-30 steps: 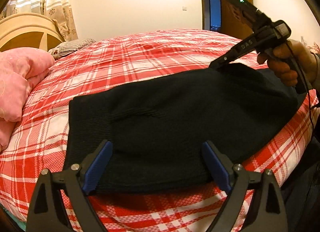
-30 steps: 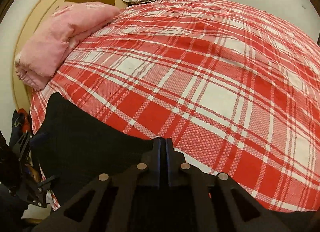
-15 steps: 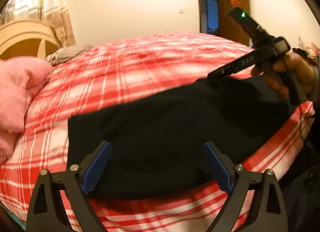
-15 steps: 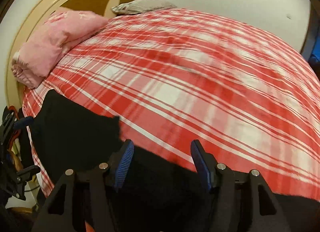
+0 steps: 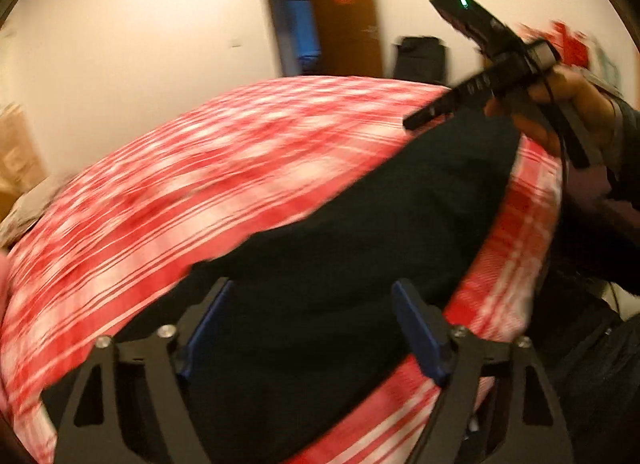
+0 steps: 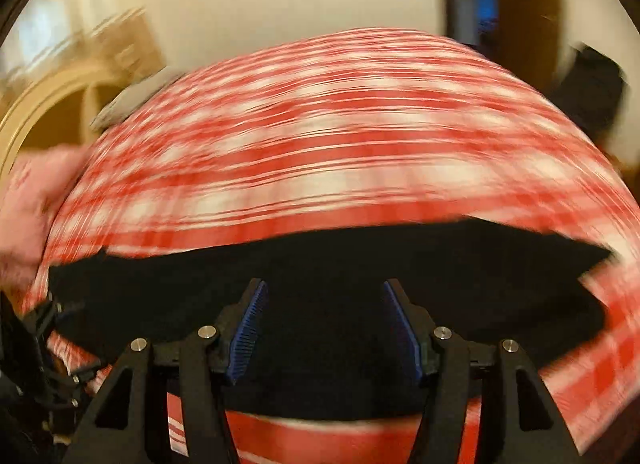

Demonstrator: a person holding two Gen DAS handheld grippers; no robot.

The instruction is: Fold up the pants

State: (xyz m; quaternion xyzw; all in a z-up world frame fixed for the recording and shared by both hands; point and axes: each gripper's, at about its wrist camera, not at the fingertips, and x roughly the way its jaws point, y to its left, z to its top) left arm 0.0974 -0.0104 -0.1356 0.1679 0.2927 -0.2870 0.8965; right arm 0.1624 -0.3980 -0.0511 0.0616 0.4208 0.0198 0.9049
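The black pants lie flat on the red-and-white plaid bed, near its close edge, as a broad dark slab that looks already doubled over, though blur in both views hides the layers.

The left gripper hangs above the near part of the cloth with its blue pads apart. Its jaws are closing, but no fabric is pinched between them; the pants lie beneath, not in the gap. The right gripper hovers over the other end of the garment, jaws released and holding nothing. In the left wrist view the same tool shows in the person's right hand, raised clear of the cloth at its far end.

Judged from this, one fold has been laid down and let go, and both hands are between grasps, moving to new holds. The next move calls for picking an edge or corner at each end of the slab, taking all the layers together so that none slips, then carrying one end over the other to shorten the bundle. The pads need to come down right at the edge; a bite on the top layer alone would pull the fold apart.
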